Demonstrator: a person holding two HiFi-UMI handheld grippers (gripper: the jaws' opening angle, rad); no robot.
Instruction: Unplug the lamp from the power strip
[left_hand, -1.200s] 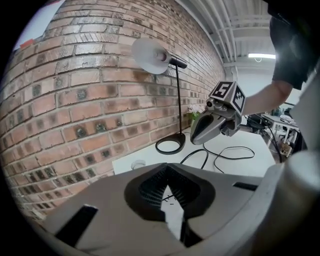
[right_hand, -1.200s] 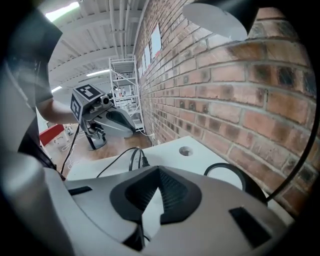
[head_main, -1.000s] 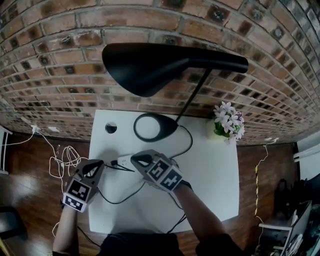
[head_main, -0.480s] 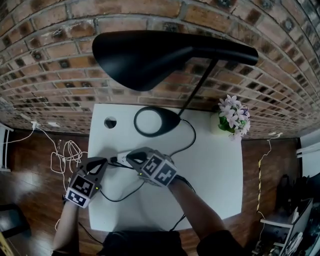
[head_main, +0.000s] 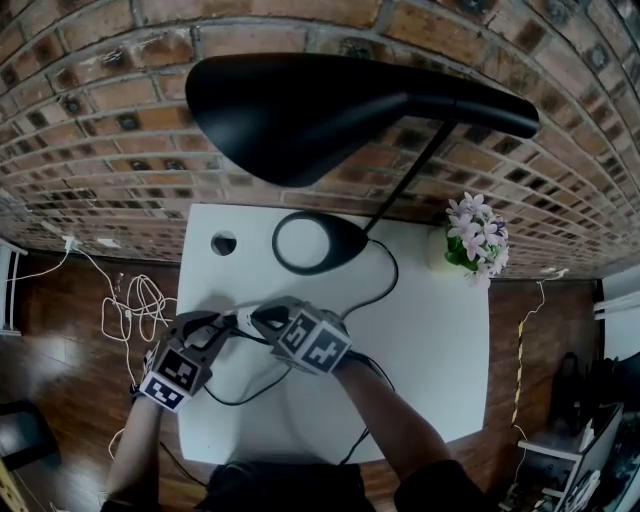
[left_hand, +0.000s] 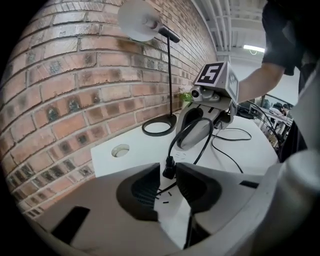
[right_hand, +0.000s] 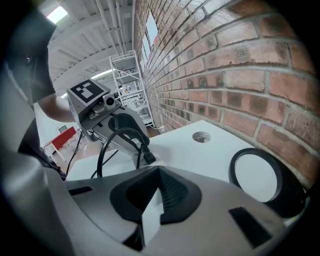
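Observation:
The black lamp has its shade (head_main: 300, 110) overhead and its ring base (head_main: 312, 243) at the back of the white table (head_main: 430, 360). A white power strip (head_main: 246, 320) lies near the table's left edge, between my two grippers. The lamp's black plug (left_hand: 169, 169) stands in the strip. My left gripper (head_main: 220, 324) has just been opening; its jaws are open around the plug without pressing it. From the opposite side, my right gripper (head_main: 263, 318) is shut on the strip's end (right_hand: 131, 160). In the right gripper view the plug (right_hand: 148, 157) sits just beyond the jaws.
The lamp's black cord (head_main: 385, 280) loops from the base across the table to the strip. A pot of flowers (head_main: 475, 235) stands at the back right, against the brick wall. A round cable hole (head_main: 223, 243) is at the back left. White cables (head_main: 130, 310) lie on the floor left.
Both grippers have come down a little toward the table. The left gripper's jaws, shut before, now stand apart around the plug. The right gripper keeps its hold on the strip.

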